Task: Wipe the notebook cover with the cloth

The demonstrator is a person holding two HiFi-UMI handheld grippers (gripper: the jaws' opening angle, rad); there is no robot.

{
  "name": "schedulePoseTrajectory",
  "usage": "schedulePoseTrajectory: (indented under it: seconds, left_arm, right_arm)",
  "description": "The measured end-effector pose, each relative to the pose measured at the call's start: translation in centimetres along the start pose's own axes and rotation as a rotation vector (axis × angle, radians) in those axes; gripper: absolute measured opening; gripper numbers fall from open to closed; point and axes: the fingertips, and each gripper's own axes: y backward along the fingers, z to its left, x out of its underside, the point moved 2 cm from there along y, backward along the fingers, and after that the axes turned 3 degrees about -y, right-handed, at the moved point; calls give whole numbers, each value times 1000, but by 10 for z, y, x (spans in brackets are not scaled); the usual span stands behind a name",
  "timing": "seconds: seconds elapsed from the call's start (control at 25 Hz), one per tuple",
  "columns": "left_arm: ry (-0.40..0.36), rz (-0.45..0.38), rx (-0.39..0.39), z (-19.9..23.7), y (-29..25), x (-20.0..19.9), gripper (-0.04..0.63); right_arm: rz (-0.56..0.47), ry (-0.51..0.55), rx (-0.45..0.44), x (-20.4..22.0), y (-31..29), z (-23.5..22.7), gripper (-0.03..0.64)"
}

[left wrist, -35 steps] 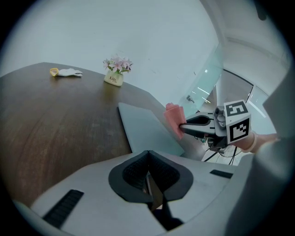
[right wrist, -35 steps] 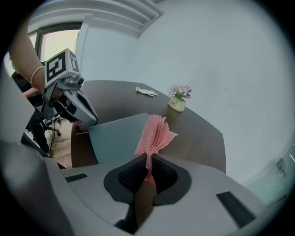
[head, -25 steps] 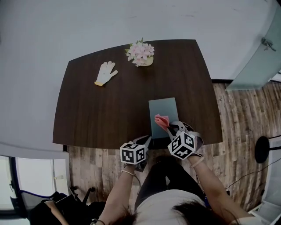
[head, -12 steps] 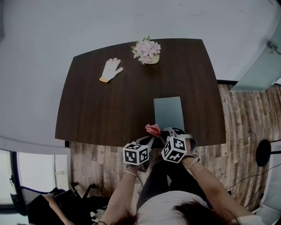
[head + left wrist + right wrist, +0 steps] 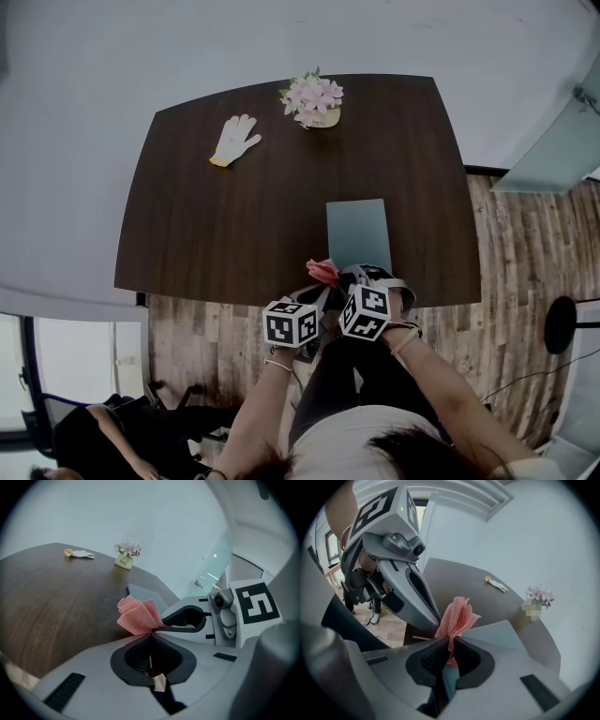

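Observation:
The grey-blue notebook (image 5: 358,234) lies flat on the dark table (image 5: 216,225), near its front edge. A crumpled pink cloth (image 5: 322,271) is held up just left of the notebook's near corner, off its cover. My right gripper (image 5: 452,639) is shut on the cloth (image 5: 458,616), which fans up out of its jaws. My left gripper (image 5: 151,633) is shut, its tips right at the cloth's (image 5: 137,616) lower corner, against the right gripper's tips (image 5: 161,624). I cannot tell whether the left one pinches any cloth. Both marker cubes hang over the table's front edge.
A white glove (image 5: 234,139) lies at the far left of the table. A small pot of pink flowers (image 5: 314,98) stands at the far edge. Wooden floor (image 5: 506,244) runs to the right. A glass panel (image 5: 553,150) stands at the far right.
The right gripper has carried the cloth left, off the notebook cover, to the left gripper's tips at the front edge. The left gripper has barely moved.

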Motion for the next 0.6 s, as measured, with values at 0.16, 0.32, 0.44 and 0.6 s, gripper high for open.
schedulePoseTrajectory:
  seconds: [0.16,0.32,0.44,0.6]
  left_arm:
    - [-3,1,-1,-2,-2,1,18]
    - [-4,-1,-7,-2,-6,-1,18]
    - [-1,9,-7,-5,-9,1,18]
    - [-8,17,-5,-6,-13,3,18]
  right_arm:
    - [5,-11,10,5,2,-1,32]
    - [9,-30,16,12,5,-4,32]
    - [9,-55,19,19,11,-5,32]
    - [12,-68,33,29,17,-10,32]
